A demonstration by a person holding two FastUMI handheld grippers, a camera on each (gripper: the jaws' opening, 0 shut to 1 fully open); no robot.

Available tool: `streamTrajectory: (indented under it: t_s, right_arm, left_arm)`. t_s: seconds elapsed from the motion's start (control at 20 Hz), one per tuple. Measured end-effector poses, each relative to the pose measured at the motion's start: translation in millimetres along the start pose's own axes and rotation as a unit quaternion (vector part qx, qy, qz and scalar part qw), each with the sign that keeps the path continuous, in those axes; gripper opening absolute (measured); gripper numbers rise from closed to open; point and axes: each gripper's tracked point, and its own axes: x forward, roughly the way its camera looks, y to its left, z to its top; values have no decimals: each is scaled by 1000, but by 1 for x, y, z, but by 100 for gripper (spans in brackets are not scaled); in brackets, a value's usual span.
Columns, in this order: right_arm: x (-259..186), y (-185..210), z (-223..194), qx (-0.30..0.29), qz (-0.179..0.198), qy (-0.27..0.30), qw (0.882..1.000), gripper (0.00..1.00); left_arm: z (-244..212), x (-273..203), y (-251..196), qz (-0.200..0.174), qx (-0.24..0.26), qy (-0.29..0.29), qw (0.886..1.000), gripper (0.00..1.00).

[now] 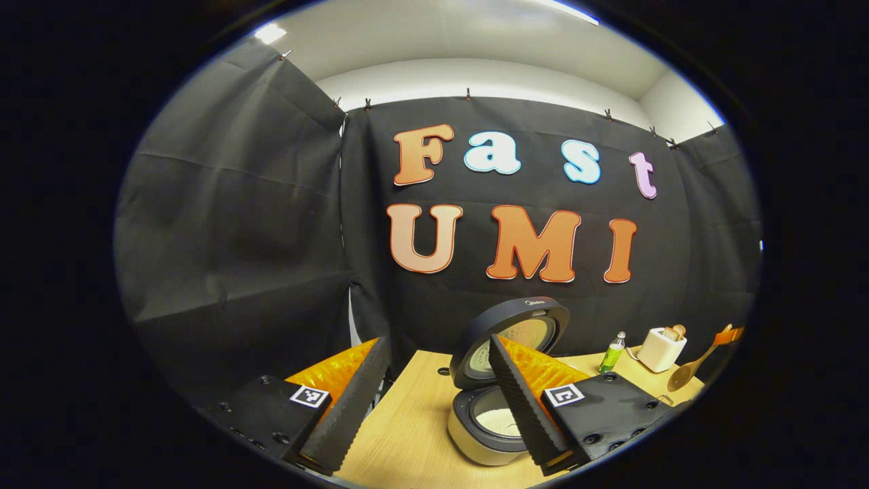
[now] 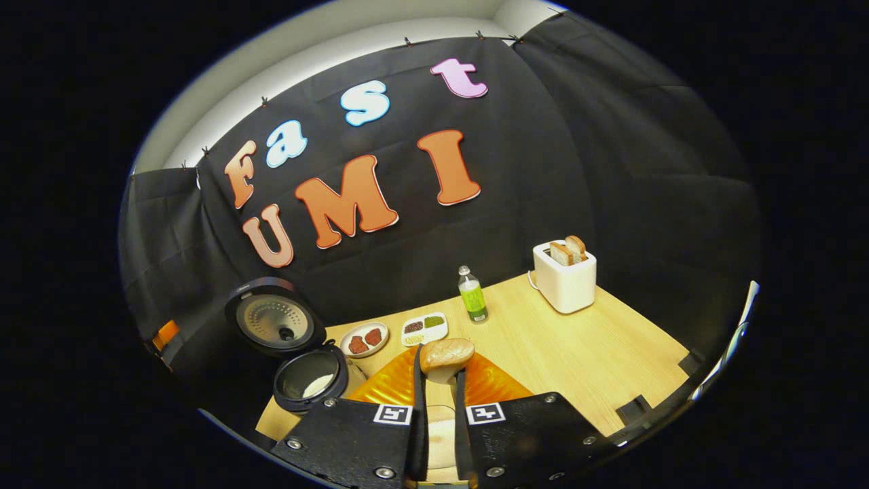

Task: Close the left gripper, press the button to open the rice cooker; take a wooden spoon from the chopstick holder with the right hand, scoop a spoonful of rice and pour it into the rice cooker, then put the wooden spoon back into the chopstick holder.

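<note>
In my right hand-held gripper (image 2: 438,407), fingers clamp the pale wooden spoon (image 2: 445,356), bowl forward; open dark-lidded rice cooker (image 2: 309,380) lies down-left; left hand-held gripper (image 1: 434,407) wide.

Table (image 2: 597,353) showing pale wood grain, matt. Wooden spoon (image 2: 445,356) appearing smooth, lightly satin, clamped between matt black ribbed fingers (image 2: 415,407). Rice cooker (image 1: 492,414) presenting glossy plastic body, dark shiny rim; lid lining (image 2: 275,319) looking like dull perforated metal. Toaster (image 2: 567,282) showing smooth white plastic. Bottle (image 2: 473,297) appearing clear, glossy. Booth wall (image 1: 237,238) hanging as matt black cloth, creased.
</note>
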Motion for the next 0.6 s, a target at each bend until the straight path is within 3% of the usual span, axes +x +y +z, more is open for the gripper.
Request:
streamTrajectory:
  t_s: [0.35,0.6]
  right_arm:
    - [26,-46,-55,19,0,68,998,15]
    - [46,-58,-96,39,17,115,992,15]
  left_arm:
    - [1,-12,-16,19,9,1,1000,99]
    - [14,-26,-9,63,21,-20,998,99]
